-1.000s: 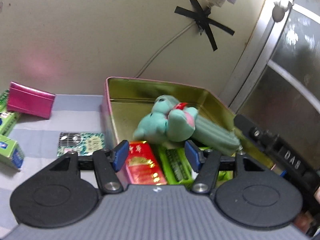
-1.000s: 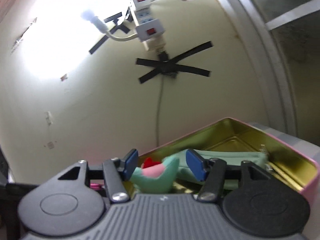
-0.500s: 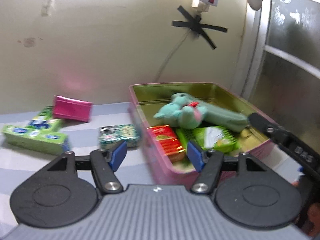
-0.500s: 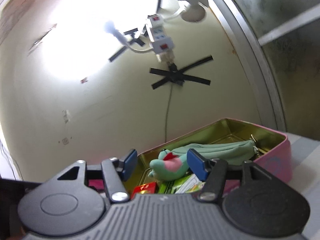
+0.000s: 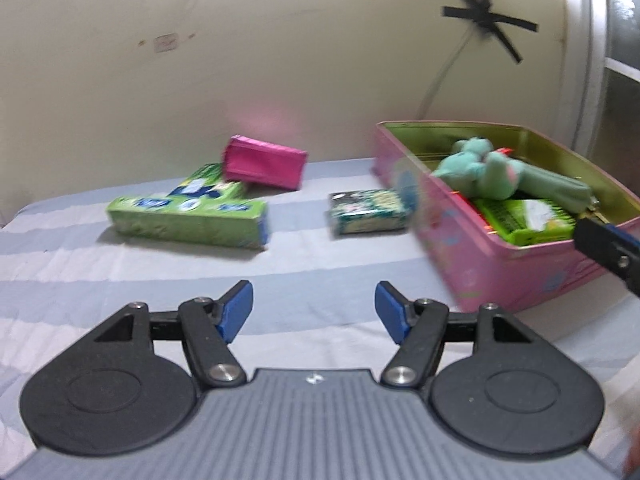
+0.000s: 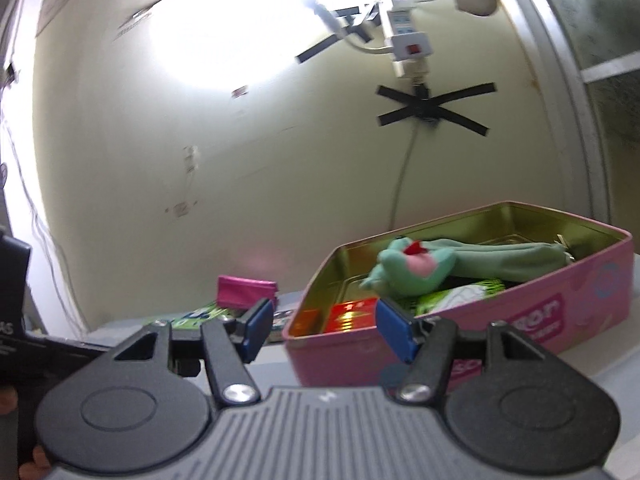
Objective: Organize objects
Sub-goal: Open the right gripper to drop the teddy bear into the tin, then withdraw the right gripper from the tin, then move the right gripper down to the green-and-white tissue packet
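A pink tin (image 5: 480,256) stands at the right on the striped cloth, with a teal plush toy (image 5: 476,168), a teal pouch (image 5: 560,186) and a green packet (image 5: 528,216) inside. Left of it lie a small patterned pack (image 5: 368,210), a long green box (image 5: 188,216) and a magenta pouch (image 5: 262,162). My left gripper (image 5: 314,308) hovers over bare cloth, its jaws opening with nothing between them. My right gripper (image 6: 325,326) is open and empty just in front of the tin (image 6: 520,312), where the plush toy (image 6: 408,268) and a red pack (image 6: 350,314) show.
A cream wall backs the bed, with a power strip (image 6: 408,40) and a cable under crossed black tape (image 5: 488,24). A window frame (image 5: 592,80) rises at the right. Part of the right gripper (image 5: 612,248) juts in beside the tin.
Both grippers have drawn back from inside the tin. The left one swung left, bringing the loose packs on the cloth into view, and its jaws have widened.
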Motion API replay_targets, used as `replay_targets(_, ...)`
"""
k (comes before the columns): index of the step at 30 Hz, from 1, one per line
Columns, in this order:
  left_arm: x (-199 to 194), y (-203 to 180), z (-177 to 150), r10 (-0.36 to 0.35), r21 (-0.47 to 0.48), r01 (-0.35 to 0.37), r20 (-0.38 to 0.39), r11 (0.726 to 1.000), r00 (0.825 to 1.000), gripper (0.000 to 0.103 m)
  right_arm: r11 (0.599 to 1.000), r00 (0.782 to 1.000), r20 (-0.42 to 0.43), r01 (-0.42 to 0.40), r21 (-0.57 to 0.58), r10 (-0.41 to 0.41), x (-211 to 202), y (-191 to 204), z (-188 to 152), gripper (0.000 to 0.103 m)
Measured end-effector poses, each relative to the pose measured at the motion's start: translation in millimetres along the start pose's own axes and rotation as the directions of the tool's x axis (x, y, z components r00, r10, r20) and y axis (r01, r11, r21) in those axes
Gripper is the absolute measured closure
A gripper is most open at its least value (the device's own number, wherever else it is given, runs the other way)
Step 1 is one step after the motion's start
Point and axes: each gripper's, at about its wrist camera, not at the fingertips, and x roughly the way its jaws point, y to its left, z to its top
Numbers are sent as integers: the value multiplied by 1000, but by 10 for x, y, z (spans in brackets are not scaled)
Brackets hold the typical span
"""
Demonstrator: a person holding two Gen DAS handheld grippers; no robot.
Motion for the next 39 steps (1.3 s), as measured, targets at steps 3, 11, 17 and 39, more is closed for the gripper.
replay_targets(3,35,111,-40,30,-14,-30,-7,999,1000,33,999,1000,-14,-18,-31,17,22,119,-20,44)
replay_targets(11,166,378,-129,95,-34,-96,-21,995,995,33,991,999,-37,-41,-129,37,85,399,-52,44)
replay_targets(17,269,556,-180,122,-53,-123,-33,991,992,33,982,998,-56,-48,-184,38,169,555,-76,44)
replay_targets(39,416,964,-312,78,-211,-84,-36,974,996,27,461,750,-642,-519,-720,-157,2163,1414,268,16)
